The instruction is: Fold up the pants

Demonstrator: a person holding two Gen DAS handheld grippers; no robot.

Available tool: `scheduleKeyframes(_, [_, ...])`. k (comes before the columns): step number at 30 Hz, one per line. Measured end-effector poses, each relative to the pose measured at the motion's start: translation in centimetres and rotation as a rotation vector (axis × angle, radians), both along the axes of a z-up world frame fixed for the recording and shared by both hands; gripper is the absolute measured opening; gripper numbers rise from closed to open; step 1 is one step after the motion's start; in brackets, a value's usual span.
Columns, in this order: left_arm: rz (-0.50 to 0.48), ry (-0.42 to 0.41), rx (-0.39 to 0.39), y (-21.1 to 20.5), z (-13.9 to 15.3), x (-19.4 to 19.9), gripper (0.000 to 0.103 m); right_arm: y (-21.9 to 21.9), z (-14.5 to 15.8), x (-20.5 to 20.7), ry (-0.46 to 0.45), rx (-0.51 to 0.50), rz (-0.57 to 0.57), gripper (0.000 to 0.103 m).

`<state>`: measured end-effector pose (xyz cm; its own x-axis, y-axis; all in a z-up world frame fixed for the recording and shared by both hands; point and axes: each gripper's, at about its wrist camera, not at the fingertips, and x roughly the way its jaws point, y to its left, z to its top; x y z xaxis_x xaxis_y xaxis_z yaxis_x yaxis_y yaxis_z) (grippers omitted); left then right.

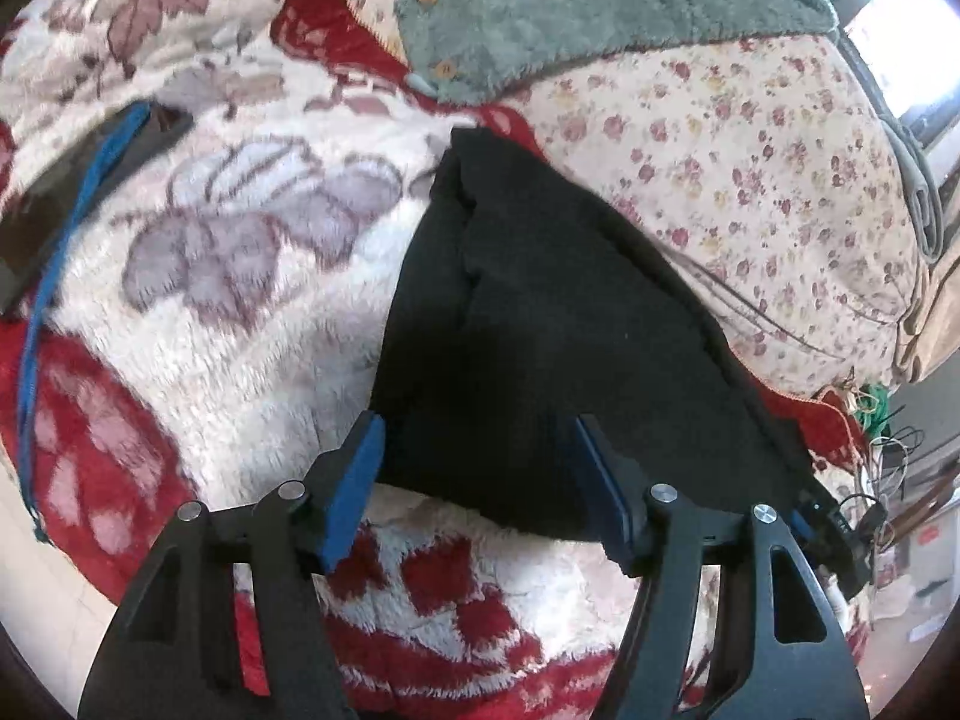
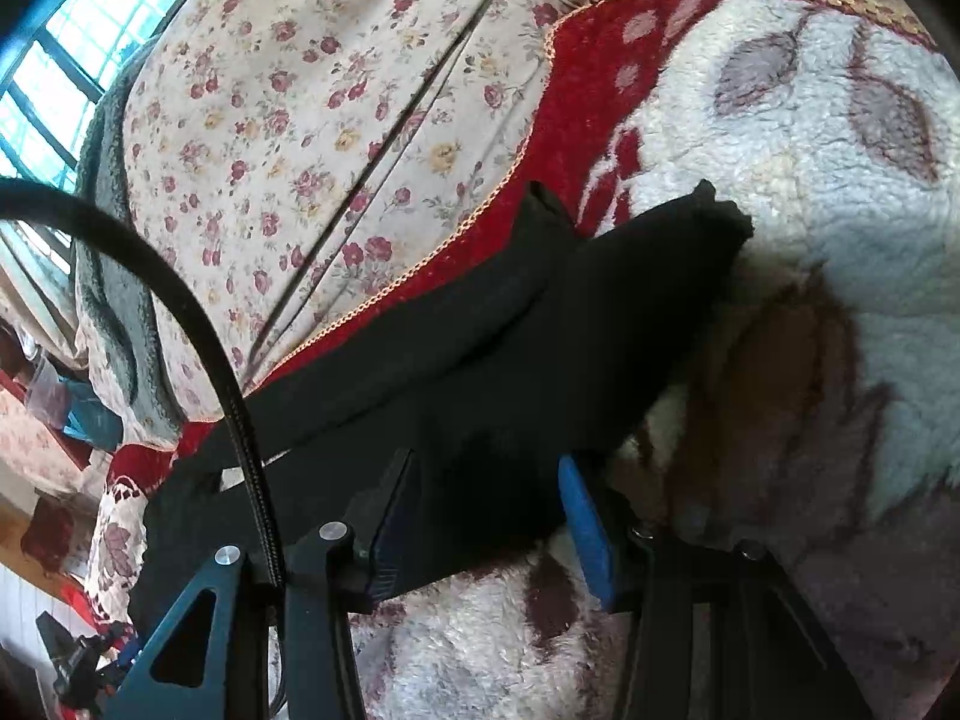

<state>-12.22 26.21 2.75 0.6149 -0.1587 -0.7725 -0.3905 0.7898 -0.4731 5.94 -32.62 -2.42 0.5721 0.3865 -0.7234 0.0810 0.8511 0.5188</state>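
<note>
The black pants point(image 1: 540, 324) lie folded lengthwise on a fluffy white and red blanket point(image 1: 240, 330). In the left wrist view my left gripper point(image 1: 474, 438) is open, its blue pads on either side of the near end of the pants, just above the cloth. In the right wrist view the pants point(image 2: 540, 348) stretch away to a narrow far end. My right gripper point(image 2: 486, 480) is open with its pads straddling the near end. Neither gripper holds the cloth.
A floral quilt point(image 1: 750, 180) lies beside the blanket, with a grey-green fleece garment point(image 1: 570, 6) at the back. A dark bag with a blue strap point(image 1: 66, 228) lies at the left. Cables and clutter point(image 1: 888, 480) sit at the bed's right edge. A black cable point(image 2: 198, 324) crosses the right wrist view.
</note>
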Motion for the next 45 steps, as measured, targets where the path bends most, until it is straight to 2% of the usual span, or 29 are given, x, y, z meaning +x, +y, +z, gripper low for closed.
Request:
scheduleKeyframes(3, [0.018, 0.005, 0.006, 0.4, -0.2, -0.3, 0.064, 0.2, -0.1, 0.1, -0.01, -0.002, 0.01, 0.052])
scheduleKeyframes(7, [0.037, 0.002, -0.001, 1.3, -0.2, 0.4, 0.064, 0.6, -0.2, 0.2, -0.016, 0.001, 0.028, 0.059])
scheduleKeyframes(13, [-0.035, 0.035, 0.047, -0.2, -0.5, 0.2, 0.064, 0.6, -0.2, 0.2, -0.02, 0.009, 0.035, 0.061])
scheduleKeyframes(15, [-0.029, 0.034, 0.015, -0.3, -0.4, -0.8, 0.065, 0.6, -0.2, 0.2, -0.021, 0.006, 0.037, 0.062])
scheduleKeyframes(17, [0.0, 0.026, -0.048, -0.6, -0.6, -2.1, 0.08, 0.6, -0.2, 0.3, -0.021, 0.004, 0.038, 0.062])
scheduleKeyframes(18, [0.021, 0.031, -0.054, -0.9, -0.7, -2.5, 0.08, 0.7, -0.2, 0.3, -0.021, 0.004, 0.038, 0.062])
scheduleKeyframes(22, [0.134, 0.05, 0.04, -3.2, -0.8, -2.7, 0.081, 0.7, -0.3, 0.2, -0.022, 0.006, 0.038, 0.063])
scheduleKeyframes(24, [0.166, 0.056, 0.04, -4.0, -1.1, -2.0, 0.083, 0.7, -0.2, 0.2, -0.022, 0.007, 0.039, 0.063])
scheduleKeyframes(26, [0.199, 0.054, 0.057, -4.8, -1.2, -1.2, 0.096, 0.6, -0.3, 0.2, -0.023, 0.009, 0.04, 0.063])
scheduleKeyframes(27, [0.218, 0.052, 0.057, -4.9, -1.4, -0.9, 0.099, 0.7, -0.3, 0.2, -0.024, 0.01, 0.041, 0.063])
scheduleKeyframes(31, [0.287, 0.041, 0.049, -4.8, -1.6, 0.3, 0.1, 0.7, -0.3, 0.2, -0.031, 0.024, 0.05, 0.068])
scheduleKeyframes(33, [0.276, 0.026, 0.021, -4.7, -1.4, 1.0, 0.1, 0.6, -0.3, 0.3, -0.031, 0.035, 0.054, 0.068])
scheduleKeyframes(35, [0.253, 0.034, 0.029, -4.9, -1.2, 2.0, 0.099, 0.4, -0.4, 0.4, -0.031, 0.049, 0.054, 0.068])
scheduleKeyframes(36, [0.224, 0.025, 0.04, -5.2, -1.1, 2.4, 0.096, 0.4, -0.4, 0.5, -0.032, 0.053, 0.053, 0.066])
scheduleKeyframes(38, [0.174, 0.016, 0.062, -5.6, -0.9, 3.0, 0.044, 0.4, -0.4, 0.5, -0.035, 0.048, 0.047, 0.051])
scheduleKeyframes(39, [0.154, 0.025, 0.071, -5.6, -1.0, 3.3, 0.033, 0.3, -0.4, 0.5, -0.034, 0.05, 0.045, 0.036])
scheduleKeyframes(40, [0.131, 0.016, 0.042, -5.2, -1.2, 3.6, 0.017, 0.2, -0.5, 0.5, -0.034, 0.052, 0.043, 0.025])
scheduleKeyframes(42, [0.11, 0.012, -0.02, -4.4, -1.4, 3.8, 0.013, 0.1, -0.2, 0.3, -0.049, 0.066, 0.049, 0.011])
scheduleKeyframes(45, [0.066, -0.024, -0.022, -3.9, -0.3, 3.7, 0.011, 0.3, 0.7, -0.6, -0.083, 0.054, 0.055, 0.006])
